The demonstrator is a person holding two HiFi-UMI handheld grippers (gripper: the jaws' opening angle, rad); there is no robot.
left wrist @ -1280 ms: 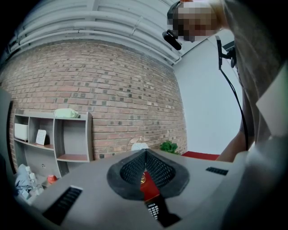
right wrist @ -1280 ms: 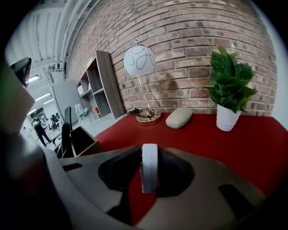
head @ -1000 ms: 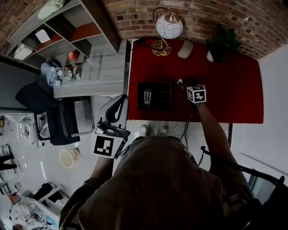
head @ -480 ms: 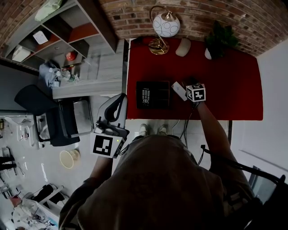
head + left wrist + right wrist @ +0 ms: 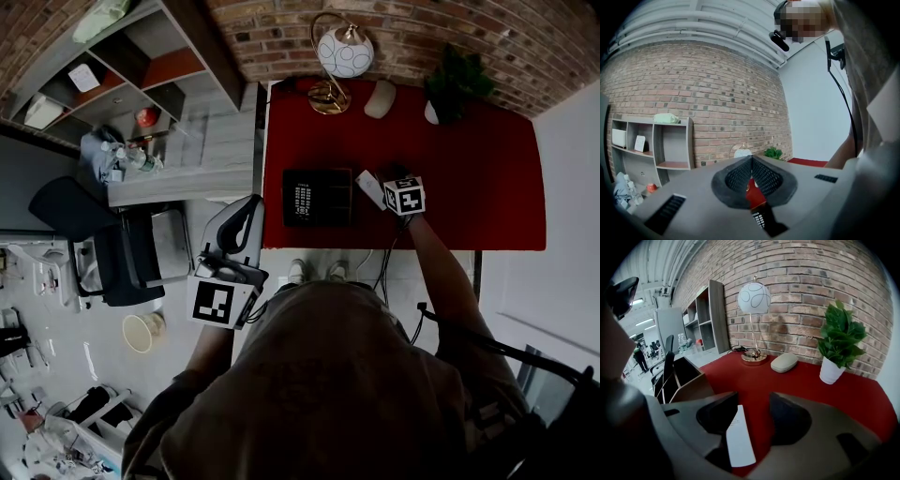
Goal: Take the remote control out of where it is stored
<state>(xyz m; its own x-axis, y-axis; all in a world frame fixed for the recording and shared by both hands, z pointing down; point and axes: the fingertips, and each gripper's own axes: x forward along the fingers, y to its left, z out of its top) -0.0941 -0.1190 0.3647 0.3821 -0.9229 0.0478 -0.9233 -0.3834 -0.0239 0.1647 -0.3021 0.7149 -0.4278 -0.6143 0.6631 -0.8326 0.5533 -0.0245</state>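
Note:
The white remote control (image 5: 371, 190) lies just right of the dark compartment box (image 5: 319, 198) on the red table (image 5: 469, 178). In the right gripper view the remote (image 5: 739, 437) rests along the left jaw. Red table shows between it and the right jaw. My right gripper (image 5: 754, 404) is open around it, angled down; in the head view the right gripper (image 5: 386, 184) sits under its marker cube. My left gripper (image 5: 249, 211) hangs off the table's left edge, level, and the left gripper (image 5: 751, 161) is shut on nothing.
A globe lamp (image 5: 342, 56), a grey pebble-shaped object (image 5: 380, 98) and a potted plant (image 5: 455, 89) stand along the brick wall. The box holds a keypad device (image 5: 305, 199). A grey shelf unit (image 5: 122, 75) and an office chair (image 5: 103, 244) stand left of the table.
The remote has come from a steep tilt by the box's right side to a flatter lie beside the right gripper's cube. The left gripper has stayed put.

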